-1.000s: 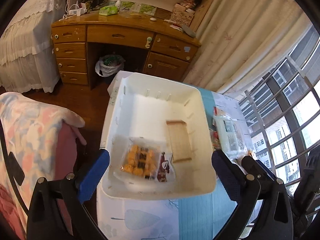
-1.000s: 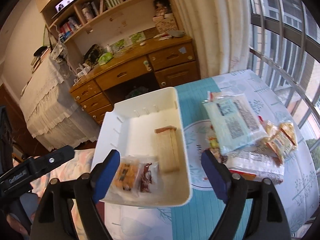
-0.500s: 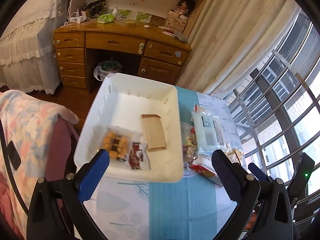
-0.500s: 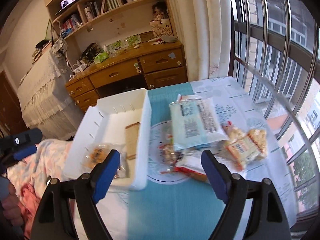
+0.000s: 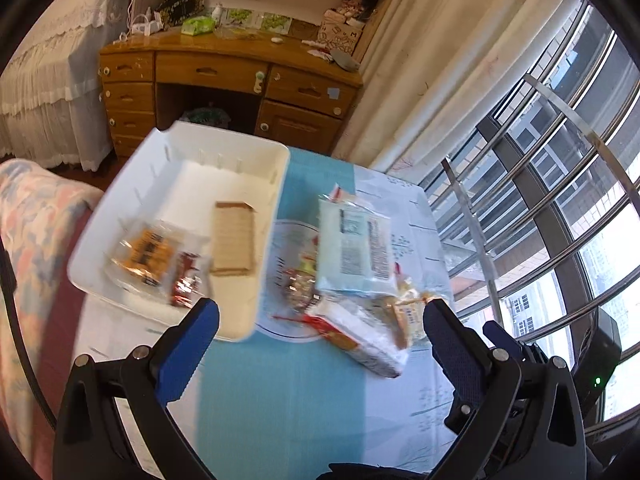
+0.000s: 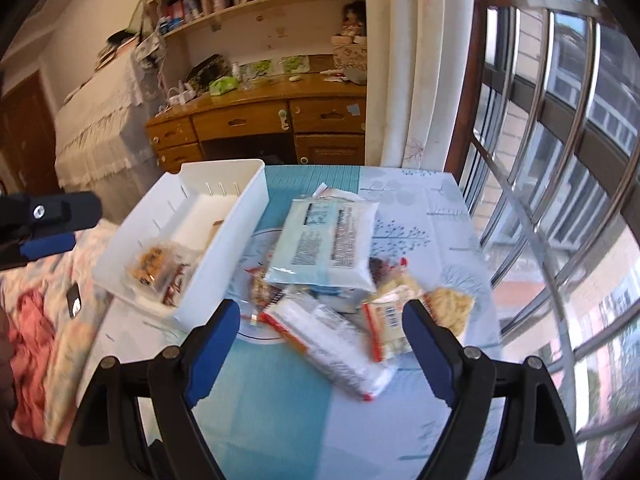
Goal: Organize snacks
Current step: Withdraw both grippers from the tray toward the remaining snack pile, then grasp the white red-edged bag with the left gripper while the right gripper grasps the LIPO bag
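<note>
Your left tongs (image 5: 320,328) are spread wide with nothing between the blue pads, hanging above the near part of the table (image 5: 288,400) with its blue-and-white cloth. Your right tongs (image 6: 322,326) are spread just as wide and empty too, above the loose pile of snacks.

The white bin (image 5: 180,184) sits on the table's left side. Inside it lie 3 things: an orange snack pack (image 5: 146,254) at the near end, a small red packet (image 5: 186,280) just beside it, and a flat brown wafer pack (image 5: 233,238) towards the middle.

The rest of the snacks are heaped just right of the bin. A large pale blue pack (image 6: 326,246) lies on top, a white pack with red edges (image 6: 332,344) lies nearest you, and yellowish snack bags (image 6: 420,312) sit at the right edge of the heap. The pictures are slightly blurred.
</note>
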